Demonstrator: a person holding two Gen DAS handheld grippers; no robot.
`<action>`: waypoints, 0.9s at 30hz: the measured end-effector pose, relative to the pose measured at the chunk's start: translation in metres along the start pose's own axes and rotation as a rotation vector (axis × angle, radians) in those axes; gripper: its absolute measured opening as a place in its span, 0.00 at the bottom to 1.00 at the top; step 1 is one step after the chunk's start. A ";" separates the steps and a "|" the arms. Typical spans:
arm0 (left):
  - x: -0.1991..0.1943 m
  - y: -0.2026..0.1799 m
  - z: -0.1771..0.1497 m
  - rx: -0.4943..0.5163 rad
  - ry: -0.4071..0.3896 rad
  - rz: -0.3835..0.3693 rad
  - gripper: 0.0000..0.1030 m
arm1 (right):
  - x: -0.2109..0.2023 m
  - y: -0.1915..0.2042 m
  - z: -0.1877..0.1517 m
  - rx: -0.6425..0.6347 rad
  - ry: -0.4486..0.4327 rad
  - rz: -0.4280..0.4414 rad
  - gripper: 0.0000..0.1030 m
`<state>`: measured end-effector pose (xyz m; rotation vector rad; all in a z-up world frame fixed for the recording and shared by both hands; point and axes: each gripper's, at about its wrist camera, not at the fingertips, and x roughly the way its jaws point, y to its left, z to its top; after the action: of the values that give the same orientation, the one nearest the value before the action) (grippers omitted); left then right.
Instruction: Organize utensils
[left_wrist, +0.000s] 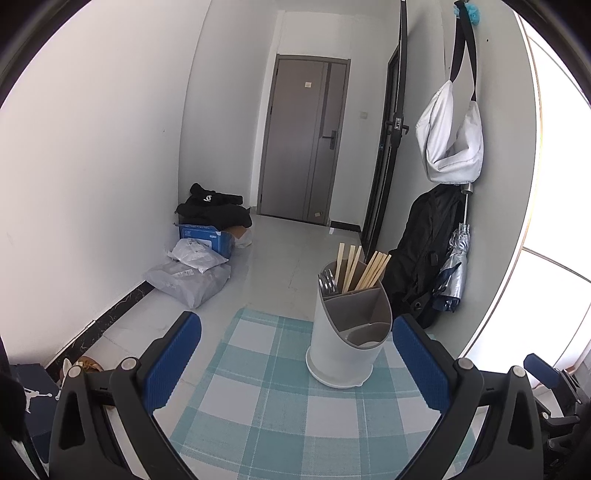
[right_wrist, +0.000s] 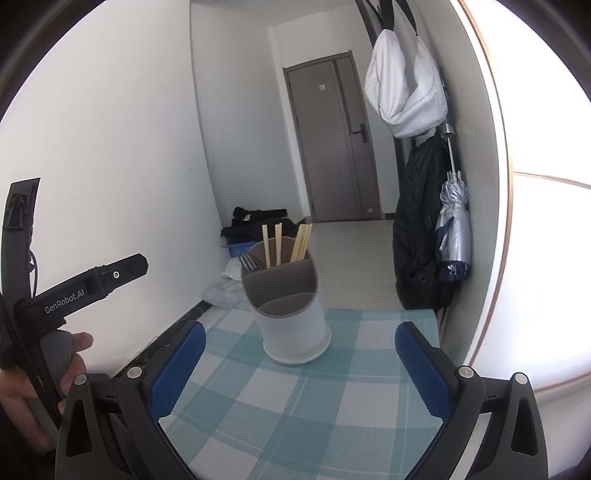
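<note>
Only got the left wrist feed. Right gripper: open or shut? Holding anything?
Observer: The right gripper is open, with nothing between its pads.
Operator: Aimed where?
Observer: At the utensil holder. It stands on the checked cloth, ahead of the pads and not touching them.
Operator: Can it see my side?
Observer: Yes. The left gripper shows at the frame's left edge, with a hand around its grey handle.

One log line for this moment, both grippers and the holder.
left gripper open, empty | right gripper open, empty | utensil holder upright on checked cloth | chopsticks, forks inside
</note>
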<state>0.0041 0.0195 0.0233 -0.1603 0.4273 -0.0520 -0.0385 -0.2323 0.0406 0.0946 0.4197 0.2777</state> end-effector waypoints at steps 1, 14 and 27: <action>-0.001 0.000 0.000 -0.002 -0.001 -0.002 0.99 | 0.000 0.000 0.000 -0.001 0.000 0.000 1.00; 0.002 0.000 -0.001 0.000 0.018 -0.005 0.99 | -0.002 0.000 -0.001 0.000 -0.001 -0.006 1.00; 0.001 -0.001 0.000 0.007 0.021 -0.012 0.99 | -0.001 -0.001 0.000 -0.004 0.010 -0.006 1.00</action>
<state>0.0044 0.0187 0.0227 -0.1554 0.4473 -0.0675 -0.0391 -0.2336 0.0403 0.0883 0.4290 0.2734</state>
